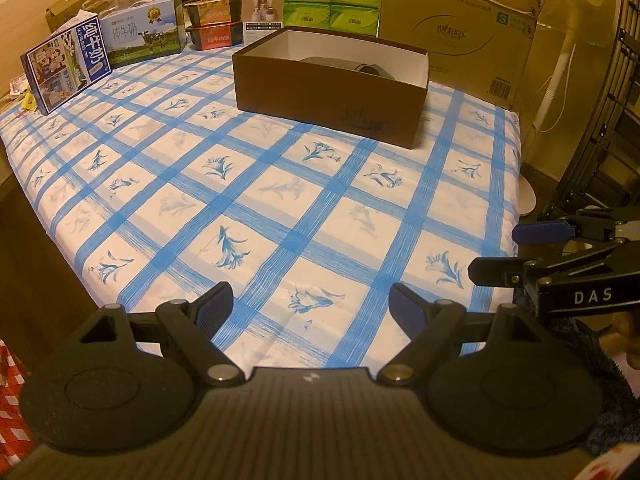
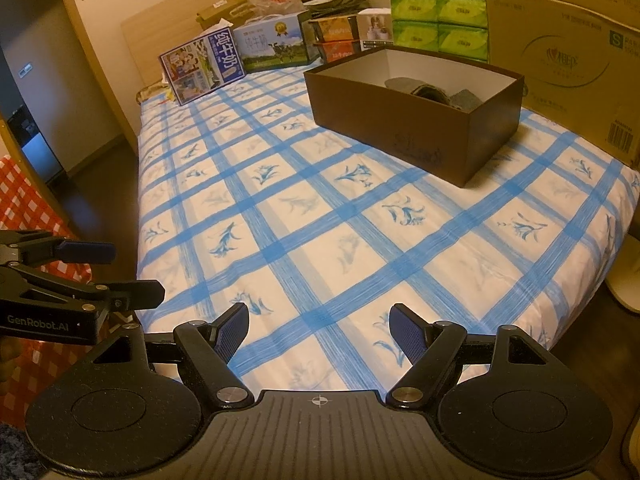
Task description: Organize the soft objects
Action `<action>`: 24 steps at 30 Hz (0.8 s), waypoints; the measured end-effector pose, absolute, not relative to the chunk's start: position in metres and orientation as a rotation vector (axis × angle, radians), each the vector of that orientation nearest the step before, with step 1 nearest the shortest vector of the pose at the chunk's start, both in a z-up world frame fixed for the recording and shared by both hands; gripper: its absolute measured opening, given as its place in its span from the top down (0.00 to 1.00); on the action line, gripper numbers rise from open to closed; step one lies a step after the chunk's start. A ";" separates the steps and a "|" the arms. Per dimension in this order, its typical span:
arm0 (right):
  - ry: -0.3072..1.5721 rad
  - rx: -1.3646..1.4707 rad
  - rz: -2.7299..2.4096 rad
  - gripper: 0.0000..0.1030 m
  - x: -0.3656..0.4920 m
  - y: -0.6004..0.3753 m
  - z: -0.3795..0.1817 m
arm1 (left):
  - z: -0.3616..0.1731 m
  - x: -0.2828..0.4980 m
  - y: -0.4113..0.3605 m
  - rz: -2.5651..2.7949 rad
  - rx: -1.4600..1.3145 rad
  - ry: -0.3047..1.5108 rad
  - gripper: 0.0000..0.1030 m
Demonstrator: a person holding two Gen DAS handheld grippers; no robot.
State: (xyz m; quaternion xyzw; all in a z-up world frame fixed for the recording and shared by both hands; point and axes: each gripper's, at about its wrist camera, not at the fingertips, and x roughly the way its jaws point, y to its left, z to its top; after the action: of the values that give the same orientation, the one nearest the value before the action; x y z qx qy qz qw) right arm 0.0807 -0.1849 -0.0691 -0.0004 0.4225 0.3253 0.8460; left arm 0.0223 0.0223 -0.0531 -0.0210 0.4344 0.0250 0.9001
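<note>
Two grippers hover side by side past the near edge of the bed, well short of the brown box [image 2: 416, 120]. The left gripper [image 1: 310, 306] has its jaws spread wide with nothing between them, and the right gripper [image 2: 318, 326] is the same. Inside the box lie dark grey soft things [image 2: 434, 94], low against its far wall; what exactly they are is too dim to tell. No loose soft item shows on the checked sheet [image 1: 280, 200] on the near side of the box. That fits either a sorting that has ended with everything in the box, or one where the contents are about to be lifted out, so no single move is called for. Any reach toward the box would do best coming over its near rim from above, jaws kept wide, since limp fabric bunches and slips when pinched at an edge.
</note>
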 end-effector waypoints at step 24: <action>0.892 0.000 0.686 0.25 0.082 -0.185 -0.069 | -0.054 0.025 0.022 0.049 -0.045 0.899 0.19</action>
State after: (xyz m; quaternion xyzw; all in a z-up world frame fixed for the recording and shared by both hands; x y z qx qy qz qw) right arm 0.0819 -0.1850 -0.0686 -0.0001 0.4230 0.3252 0.8458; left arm 0.0254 0.0222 -0.0542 -0.0216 0.4342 0.0238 0.9002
